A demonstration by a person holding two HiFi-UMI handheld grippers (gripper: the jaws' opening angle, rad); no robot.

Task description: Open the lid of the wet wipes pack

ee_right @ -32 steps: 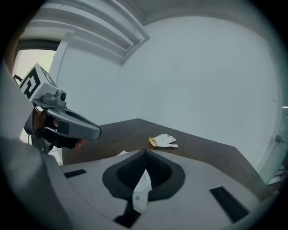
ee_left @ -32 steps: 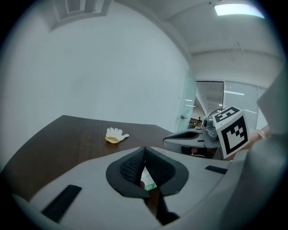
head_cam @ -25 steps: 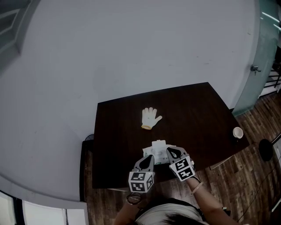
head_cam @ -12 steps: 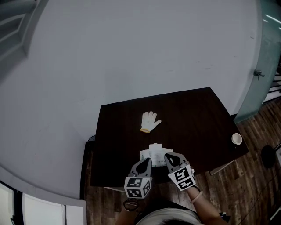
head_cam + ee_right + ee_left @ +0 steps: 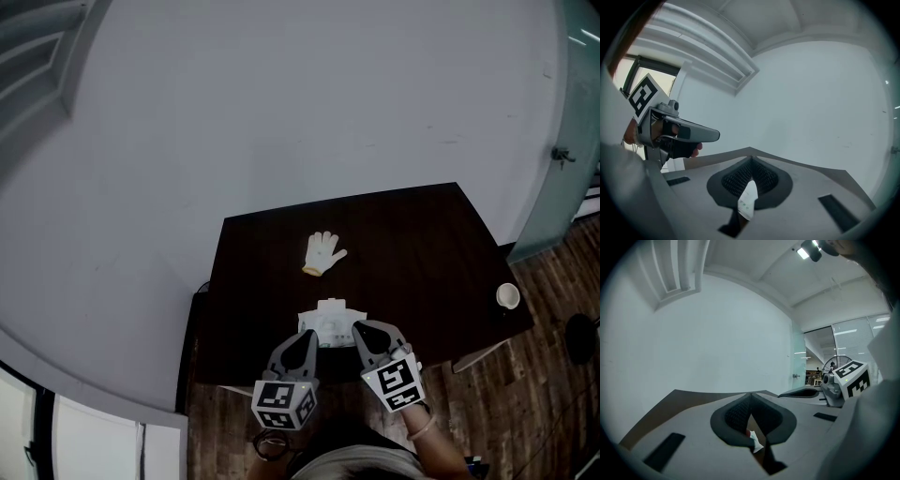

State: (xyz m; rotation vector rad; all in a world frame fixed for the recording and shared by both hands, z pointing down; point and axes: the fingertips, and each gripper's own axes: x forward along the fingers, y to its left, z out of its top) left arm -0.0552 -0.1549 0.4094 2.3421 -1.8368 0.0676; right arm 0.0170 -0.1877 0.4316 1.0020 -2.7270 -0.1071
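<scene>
Left gripper (image 5: 751,397) fingers together, tips meeting; right gripper (image 5: 751,160) the same. Each shows a white sliver of the wet wipes pack (image 5: 330,319) through the slot behind its tips. Both hang over the desk's (image 5: 422,244) near edge, with the pack lying just beyond them. Lid too small to read. White glove (image 5: 323,253) mid-desk, cup (image 5: 507,296) at right edge.
</scene>
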